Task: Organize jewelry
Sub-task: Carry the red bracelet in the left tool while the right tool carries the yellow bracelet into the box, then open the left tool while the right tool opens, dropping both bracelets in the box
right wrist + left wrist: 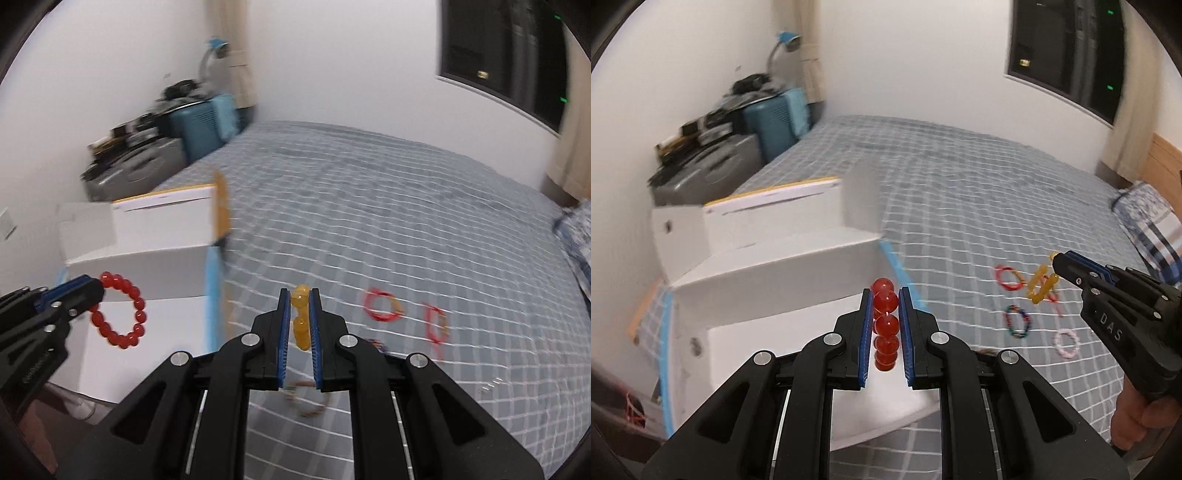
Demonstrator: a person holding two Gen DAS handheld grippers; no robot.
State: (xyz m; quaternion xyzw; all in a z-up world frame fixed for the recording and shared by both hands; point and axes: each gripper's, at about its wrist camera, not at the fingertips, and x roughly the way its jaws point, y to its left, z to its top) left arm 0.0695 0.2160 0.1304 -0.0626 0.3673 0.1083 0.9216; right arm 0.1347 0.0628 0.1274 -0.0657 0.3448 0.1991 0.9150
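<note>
**Materials and finishes**

Red bead bracelet (122, 314): glossy, translucent, smooth beads. Yellow bead bracelet (301, 319): glossy, amber-like. Left gripper (885, 325) and right gripper (300, 321): matt black plastic, ribbed blue pads, shiny metal pins. White box (783, 273): matt cardboard. Bedsheet (960, 192): checked cloth.

A red bead bracelet (122, 312) is seen; a yellow bead bracelet (301, 321) is seen; the bedsheet (960, 192) is patterned grey with white grid lines; the box (775, 266) is white.
</note>
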